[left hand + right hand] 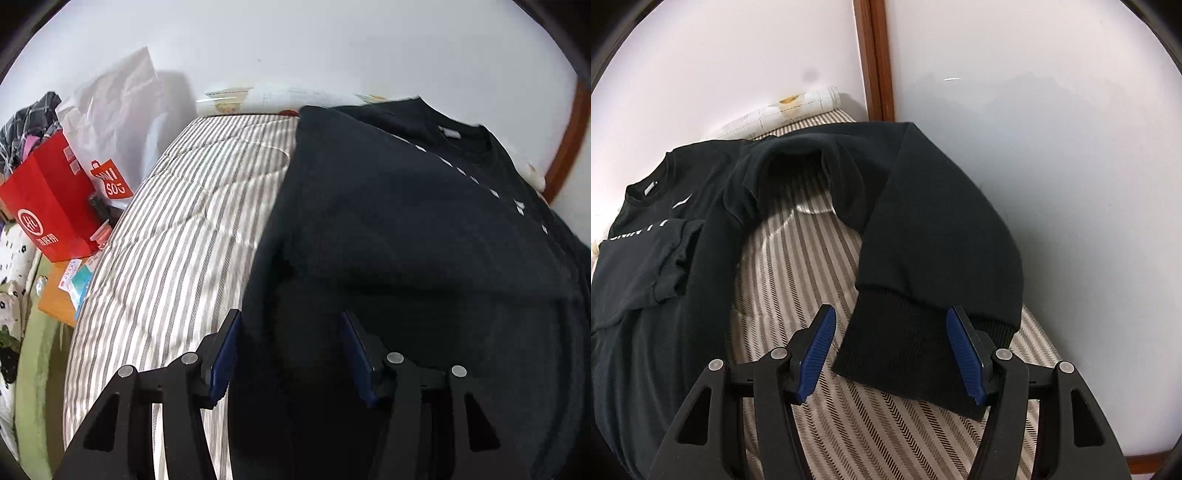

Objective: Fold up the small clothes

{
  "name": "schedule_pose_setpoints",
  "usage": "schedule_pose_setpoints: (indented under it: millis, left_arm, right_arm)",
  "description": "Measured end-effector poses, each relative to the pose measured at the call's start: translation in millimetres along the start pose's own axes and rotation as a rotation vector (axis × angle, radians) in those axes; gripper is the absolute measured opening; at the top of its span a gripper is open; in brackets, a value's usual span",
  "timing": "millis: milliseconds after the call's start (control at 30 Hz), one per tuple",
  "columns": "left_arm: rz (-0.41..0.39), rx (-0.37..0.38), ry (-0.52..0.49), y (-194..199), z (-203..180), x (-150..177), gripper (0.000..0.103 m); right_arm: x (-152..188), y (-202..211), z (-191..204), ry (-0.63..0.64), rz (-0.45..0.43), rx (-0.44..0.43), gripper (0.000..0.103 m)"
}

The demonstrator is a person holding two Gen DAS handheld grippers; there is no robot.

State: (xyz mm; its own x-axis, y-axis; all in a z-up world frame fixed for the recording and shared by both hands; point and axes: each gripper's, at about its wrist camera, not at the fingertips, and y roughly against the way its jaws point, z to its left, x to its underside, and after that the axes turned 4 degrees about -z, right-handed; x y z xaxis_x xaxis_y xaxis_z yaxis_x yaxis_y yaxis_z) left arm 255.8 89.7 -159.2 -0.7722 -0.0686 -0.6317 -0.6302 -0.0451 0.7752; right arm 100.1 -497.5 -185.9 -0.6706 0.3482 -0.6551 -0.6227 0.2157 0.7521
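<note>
Black knit sweatshirt (657,266) is spread on the striped bedcover (798,266); its ribbed cuff (905,339) lies between the right gripper (890,350)'s parted, empty jaws. Soft and limp, it is probably best pinched there. The left gripper (288,354) is held open over the hem.

One black sweatshirt (388,229), one striped bed (177,229), two red paper bags (51,199), one white plastic bag (114,107)

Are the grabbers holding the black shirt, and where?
Neither: the right gripper stands open around the black sweatshirt's ribbed cuff; the left gripper is open over its body.
</note>
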Motion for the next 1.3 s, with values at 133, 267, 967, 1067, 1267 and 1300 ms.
schedule_pose_setpoints:
  millis: [133,267,967,1067,1267,1300]
  left_arm:
    - [0.001,0.002,-0.031,14.4,-6.7,12.4,0.054]
    - [-0.004,0.007,-0.036,26.0,-8.8,21.3,0.054]
    - [-0.042,0.094,-0.027,46.1,21.7,52.3,0.056]
    - [-0.047,0.070,-0.052,43.6,20.2,58.0,0.056]
    - [-0.039,0.064,-0.037,40.5,29.9,66.7,0.057]
    - [-0.038,0.063,-0.031,39.7,32.4,68.6,0.057]
  right_arm:
    - [7.6,-1.5,9.7,0.054,-0.016,-0.003,0.072]
    - [14.5,-8.6,25.4,0.147,-0.014,0.034,0.072]
    - [-52.2,109.8,186.4,0.230,-0.149,-0.217,0.009]
    - [-50.8,106.0,249.7,0.268,-0.124,-0.319,0.008]
    - [-42.5,68.6,361.0,0.295,-0.023,-0.467,0.008]
    - [-41.9,65.5,372.4,0.298,-0.011,-0.495,0.008]
